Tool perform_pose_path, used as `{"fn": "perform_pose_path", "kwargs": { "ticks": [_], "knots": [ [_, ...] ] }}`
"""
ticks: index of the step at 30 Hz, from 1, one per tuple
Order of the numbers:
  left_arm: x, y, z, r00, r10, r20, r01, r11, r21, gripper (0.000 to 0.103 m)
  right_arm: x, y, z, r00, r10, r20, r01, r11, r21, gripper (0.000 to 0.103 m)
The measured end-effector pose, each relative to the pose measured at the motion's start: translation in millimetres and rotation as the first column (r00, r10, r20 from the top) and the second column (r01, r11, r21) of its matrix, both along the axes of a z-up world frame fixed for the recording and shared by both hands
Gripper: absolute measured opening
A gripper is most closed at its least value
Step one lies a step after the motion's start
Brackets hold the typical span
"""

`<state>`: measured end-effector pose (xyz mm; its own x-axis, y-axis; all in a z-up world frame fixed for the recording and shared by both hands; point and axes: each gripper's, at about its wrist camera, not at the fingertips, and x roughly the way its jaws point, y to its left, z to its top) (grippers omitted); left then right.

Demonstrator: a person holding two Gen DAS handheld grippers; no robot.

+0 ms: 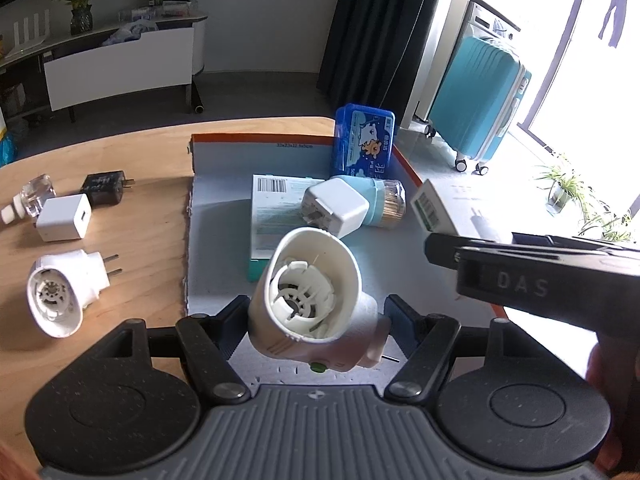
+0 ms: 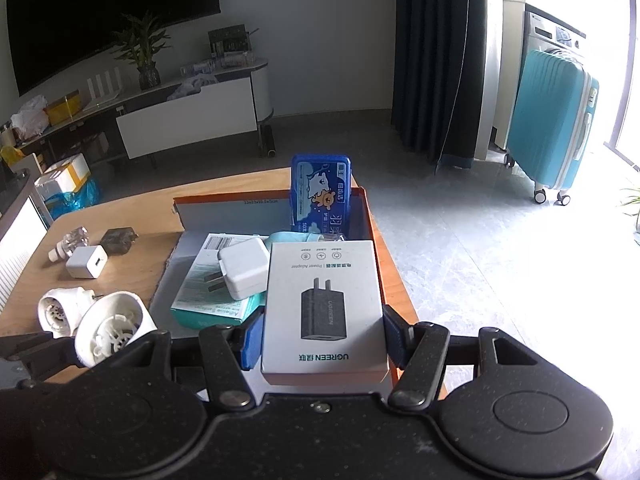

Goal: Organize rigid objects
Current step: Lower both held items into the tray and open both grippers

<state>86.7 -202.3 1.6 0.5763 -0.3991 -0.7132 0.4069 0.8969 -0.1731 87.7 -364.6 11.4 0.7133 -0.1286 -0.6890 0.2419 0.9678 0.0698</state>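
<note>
White plastic plug-in diffuser (image 1: 308, 300) is clamped in left gripper (image 1: 310, 320), white cardboard adapter box (image 2: 324, 308) in right gripper (image 2: 320, 336), both over orange-rimmed tray (image 2: 372, 216). Should be lowered flat toward 12 o'clock, clear of white charger cube (image 2: 242, 268).

Each handheld gripper is built of speckled matte black plastic: two round disc housings flank a ribbed grey centre plate, and angled link arms pinned with bright metal rivets run forward to the fingers. The right gripper (image 2: 320, 334) has blue pads (image 2: 251, 340) (the left gripper (image 1: 314, 312) shows darker ones). Raised letters "DAS" mark the right gripper's side.
</note>
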Motion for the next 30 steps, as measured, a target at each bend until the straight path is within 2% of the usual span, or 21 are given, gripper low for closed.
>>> {"fn": "perform_pose_path", "kwargs": {
  "ticks": [10,15,17,22,30],
  "knots": [
    [9,-8,-9,0.999,-0.031,-0.022,0.031,1.000,-0.008,0.074,4,-10,3,0.999,-0.030,0.033,0.030,1.000,0.010,0.073],
    [11,-14,-12,0.997,-0.066,-0.033,0.065,0.997,-0.050,0.074,-4,-15,11,0.997,-0.058,0.058,0.058,0.998,0.002,0.073],
    [12,-15,-13,0.996,-0.074,-0.042,0.072,0.996,-0.054,0.085,-8,-15,15,0.996,-0.061,0.071,0.061,0.998,0.002,0.073],
    [8,-7,-5,0.998,-0.060,-0.022,0.059,0.996,-0.062,0.087,-11,-9,25,0.994,-0.049,0.098,0.049,0.999,0.001,0.073],
    [4,26,14,0.999,0.037,0.005,-0.037,0.998,-0.060,0.088,-14,13,37,0.992,-0.012,0.122,0.013,1.000,-0.014,0.073]
  ]
}}
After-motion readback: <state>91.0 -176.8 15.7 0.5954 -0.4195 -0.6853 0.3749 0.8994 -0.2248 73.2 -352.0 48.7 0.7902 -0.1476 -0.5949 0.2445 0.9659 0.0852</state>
